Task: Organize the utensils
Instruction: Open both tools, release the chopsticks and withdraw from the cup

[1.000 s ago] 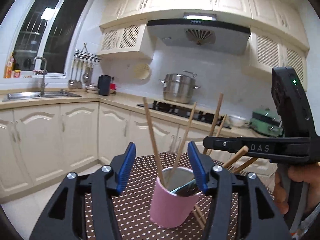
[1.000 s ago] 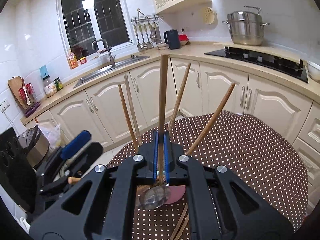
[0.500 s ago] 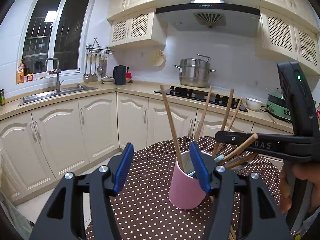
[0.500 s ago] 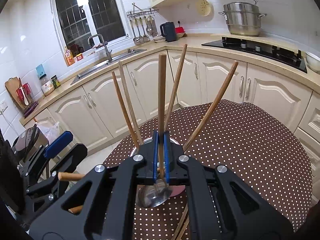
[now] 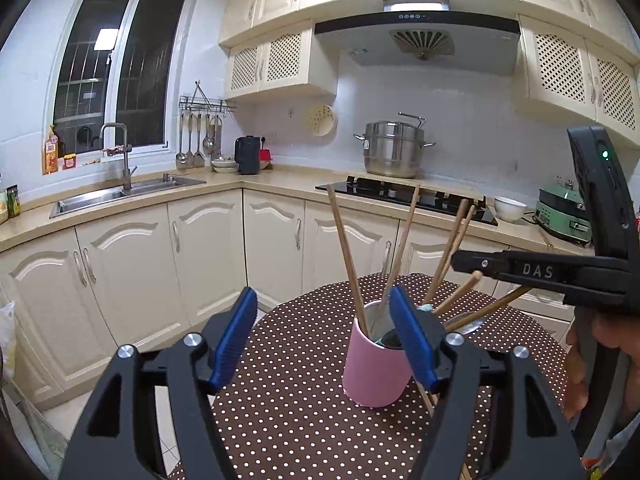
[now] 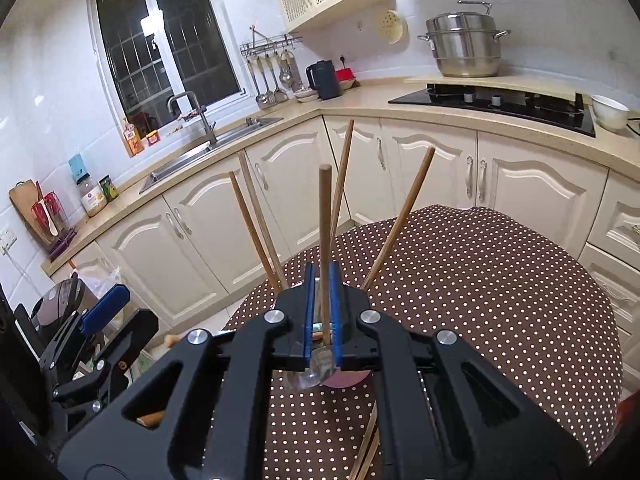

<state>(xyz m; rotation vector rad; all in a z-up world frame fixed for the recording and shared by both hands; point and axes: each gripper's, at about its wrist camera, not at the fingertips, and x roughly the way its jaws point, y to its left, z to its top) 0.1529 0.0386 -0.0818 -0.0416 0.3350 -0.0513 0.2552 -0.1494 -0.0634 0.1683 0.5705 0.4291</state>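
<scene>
Nearest, the right tongs (image 6: 321,322) pinch a wooden-handled spoon (image 6: 325,248) upright, apparently to lower it bowl-first into the pink cup (image 5: 374,368) on the dotted table (image 5: 304,408), while the left tongs (image 5: 324,340) gape empty before the cup's chopsticks (image 5: 347,256).

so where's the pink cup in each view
Left wrist: the pink cup stands low and right of centre on the dotted tablecloth, beside the left gripper.
Right wrist: only a sliver of its pink rim shows, low centre, under the right gripper.
Shared landmark: the steel steamer pot.
</scene>
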